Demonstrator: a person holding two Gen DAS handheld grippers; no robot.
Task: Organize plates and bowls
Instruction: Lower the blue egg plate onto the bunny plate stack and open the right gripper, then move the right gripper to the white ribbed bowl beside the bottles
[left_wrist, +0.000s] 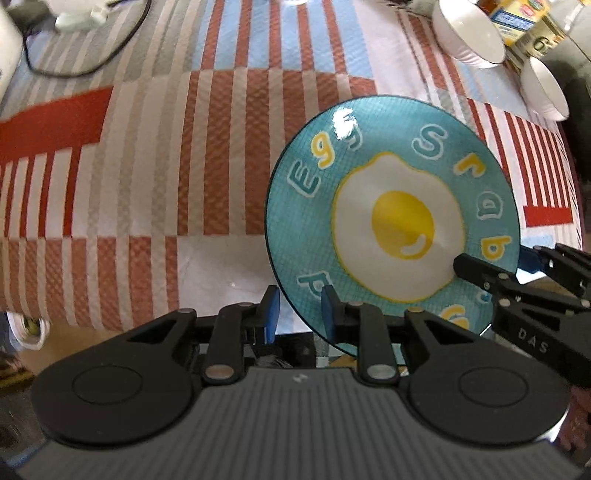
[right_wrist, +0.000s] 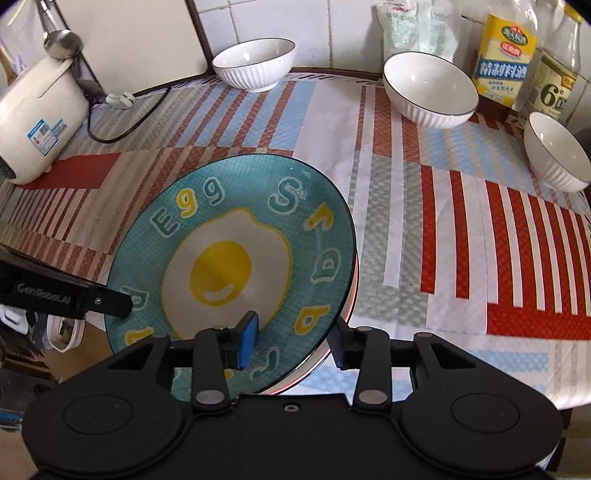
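The round teal glass plate printed with a fried egg and the word "Egg" (right_wrist: 229, 266) is sitting tilted at the near left edge of the table, part of it hanging out past the striped red, white and blue tablecloth (right_wrist: 443, 221).

The left gripper (left_wrist: 300, 312) is clamping the plate's near left rim, one blue pad lying over the plate face and the other under the edge. The right gripper (right_wrist: 294, 339) is straddling the near right rim with its jaws released: one pad is hovering over the printed face, the other is standing just outside the rim, with a gap showing.

A pale, red-lined edge is showing under the plate's right rim; whether that is a second plate cannot be told.

Beyond the plate the cloth is lying bare across the middle. Three white ribbed bowls with dark rims are standing well apart along the far side: one by the tiled wall (right_wrist: 255, 62), one near the yellow-labelled bottle (right_wrist: 504, 59) at (right_wrist: 430, 88), one at the right edge (right_wrist: 554, 151). A white rice cooker (right_wrist: 37, 114) and its black cable (right_wrist: 122, 125) are occupying the far left corner.
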